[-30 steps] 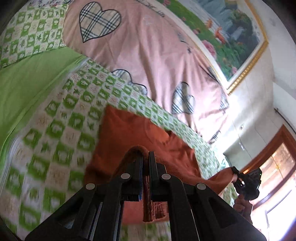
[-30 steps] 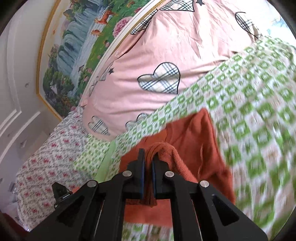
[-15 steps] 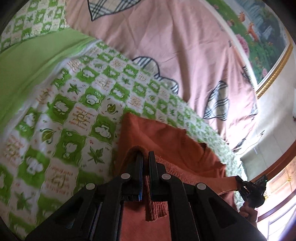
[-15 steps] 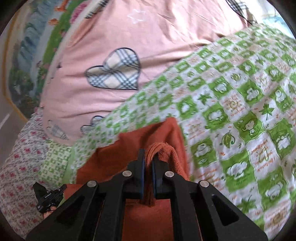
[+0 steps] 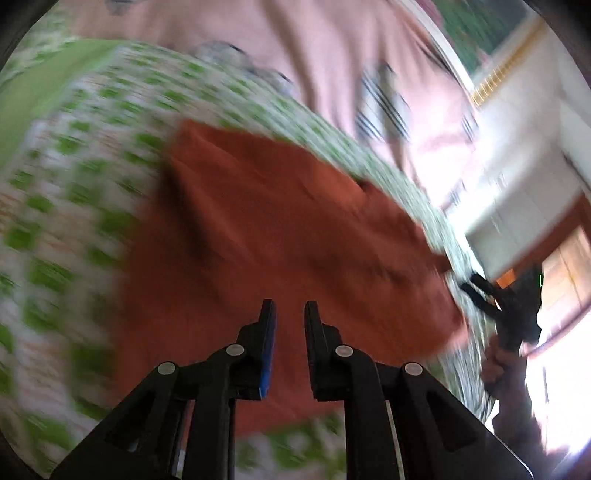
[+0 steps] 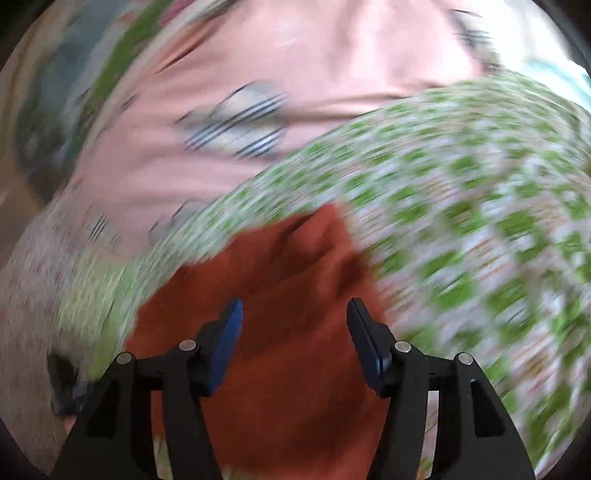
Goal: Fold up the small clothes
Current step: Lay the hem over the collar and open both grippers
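Note:
A small rust-orange garment (image 5: pixel 280 240) lies spread on a green-and-white checked bedspread (image 5: pixel 66 221); it also shows in the right wrist view (image 6: pixel 288 295). My left gripper (image 5: pixel 290 310) is open with a narrow gap, just above the garment's near part, holding nothing. My right gripper (image 6: pixel 293 310) is open wide above the garment's other side, empty. Both views are blurred by motion. The right gripper also shows at the far right of the left wrist view (image 5: pixel 506 302), and the left gripper at the lower left of the right wrist view (image 6: pixel 66 384).
A pink quilt with plaid hearts (image 5: pixel 332 55) lies beyond the garment; it also shows in the right wrist view (image 6: pixel 258 92). A framed picture (image 5: pixel 491 33) hangs on the wall. A wooden door frame (image 5: pixel 561 251) is at the right.
Both grippers have opened and let go of the garment's hem, which now lies flat on the bedspread. Both cameras are moving quickly.

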{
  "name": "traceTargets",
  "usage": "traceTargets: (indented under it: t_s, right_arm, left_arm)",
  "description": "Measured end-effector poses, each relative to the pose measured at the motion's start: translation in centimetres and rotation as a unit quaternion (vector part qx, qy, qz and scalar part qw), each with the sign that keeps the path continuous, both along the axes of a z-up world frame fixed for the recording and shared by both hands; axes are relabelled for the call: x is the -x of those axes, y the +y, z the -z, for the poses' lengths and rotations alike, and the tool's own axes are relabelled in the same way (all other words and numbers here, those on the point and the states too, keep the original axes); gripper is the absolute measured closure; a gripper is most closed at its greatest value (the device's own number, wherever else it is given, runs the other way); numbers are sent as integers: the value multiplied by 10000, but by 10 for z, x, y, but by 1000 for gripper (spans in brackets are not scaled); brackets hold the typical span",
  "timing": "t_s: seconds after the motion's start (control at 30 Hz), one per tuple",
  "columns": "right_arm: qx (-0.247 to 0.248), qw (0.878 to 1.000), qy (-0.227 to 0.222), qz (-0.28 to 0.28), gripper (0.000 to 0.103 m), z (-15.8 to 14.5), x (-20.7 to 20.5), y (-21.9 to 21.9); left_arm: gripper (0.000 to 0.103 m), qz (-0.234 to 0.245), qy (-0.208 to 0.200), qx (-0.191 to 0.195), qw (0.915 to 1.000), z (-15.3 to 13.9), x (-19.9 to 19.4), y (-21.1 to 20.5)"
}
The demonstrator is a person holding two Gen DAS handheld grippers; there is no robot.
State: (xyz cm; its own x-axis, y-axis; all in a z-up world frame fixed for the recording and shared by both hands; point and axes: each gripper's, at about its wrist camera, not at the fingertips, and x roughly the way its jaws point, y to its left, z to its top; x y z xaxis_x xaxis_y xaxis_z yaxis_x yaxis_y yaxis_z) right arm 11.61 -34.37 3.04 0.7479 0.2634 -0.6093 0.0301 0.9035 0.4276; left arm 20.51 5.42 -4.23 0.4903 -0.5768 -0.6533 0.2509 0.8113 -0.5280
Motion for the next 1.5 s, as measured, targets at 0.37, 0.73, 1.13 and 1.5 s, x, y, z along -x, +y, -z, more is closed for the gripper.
traceTargets:
  t_s: [0.37, 0.73, 1.13, 1.5]
  right_arm:
    - [1945, 9611, 1122, -1606, 52, 40, -85, 69]
    - [1414, 9875, 364, 601, 56, 6, -152, -49]
    - [698, 9965, 92, 441, 56, -5, -63, -6]
    - [10, 9998, 68, 181, 47, -1, 55, 48]
  left_arm:
    - [93, 362, 234, -1107, 9929, 8, -82, -51]
    - [59, -976, -370, -1085, 9886, -26, -168, 19]
    - [60, -1592, -343, -105, 9866, -33, -57, 39]
    - [48, -1369, 317, 295, 9896, -6, 83, 11]
